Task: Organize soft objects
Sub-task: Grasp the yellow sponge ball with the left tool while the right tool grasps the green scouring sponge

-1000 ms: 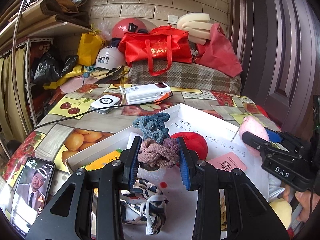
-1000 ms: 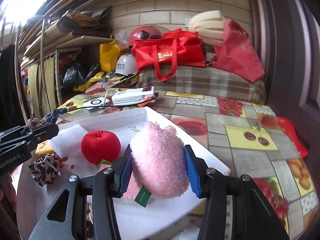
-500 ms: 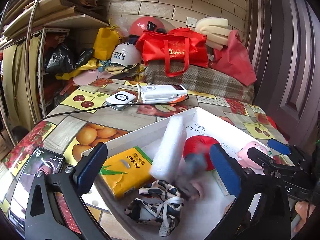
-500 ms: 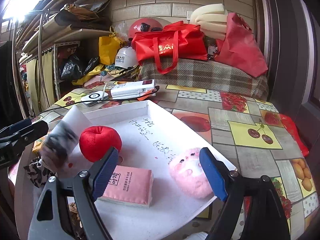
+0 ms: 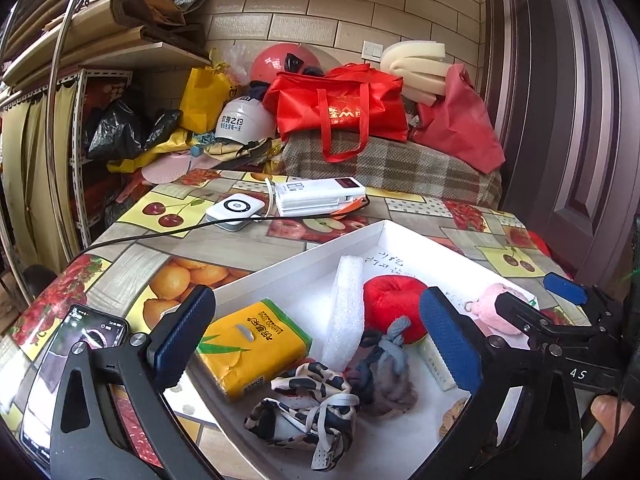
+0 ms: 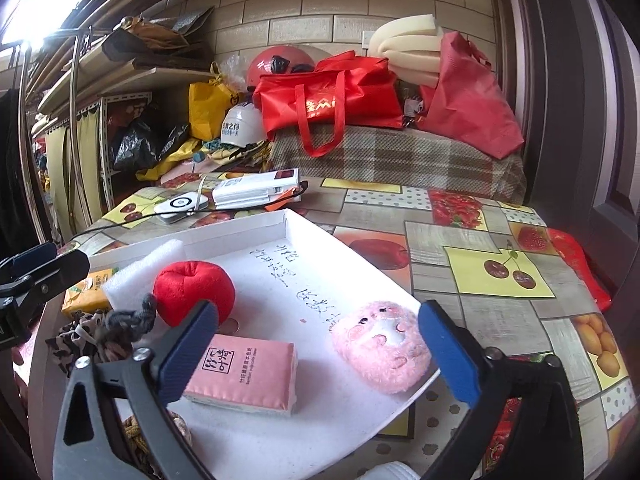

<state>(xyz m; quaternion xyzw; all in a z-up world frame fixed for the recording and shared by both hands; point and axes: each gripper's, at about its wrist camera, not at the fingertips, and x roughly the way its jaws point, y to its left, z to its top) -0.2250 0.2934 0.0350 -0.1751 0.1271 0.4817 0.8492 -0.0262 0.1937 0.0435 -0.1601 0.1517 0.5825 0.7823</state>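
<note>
A white tray (image 5: 296, 262) (image 6: 360, 420) holds soft things. My left gripper (image 5: 316, 340) is open and empty above a grey-blue knotted scrunchie bundle (image 5: 382, 364), a black-and-white patterned scrunchie (image 5: 308, 404), a yellow tissue pack (image 5: 252, 340), a white foam strip (image 5: 344, 300) and a red plush apple (image 5: 390, 300). My right gripper (image 6: 316, 354) is open and empty, with a pink plush pig (image 6: 380, 344) and a pink tissue pack (image 6: 244, 376) lying in the tray between its jaws. The red apple (image 6: 192, 290) lies just behind them.
A phone (image 5: 68, 364) lies at the table's left front edge. A white power bank (image 5: 320, 196), a round white charger (image 5: 236, 206) and a black cable (image 5: 160, 234) lie behind the tray. Bags and helmets pile up at the back.
Both grippers opened. The left one dropped the scrunchie bundle into the tray; the right one released the pink plush pig onto the tray. Both grippers drew back slightly.
</note>
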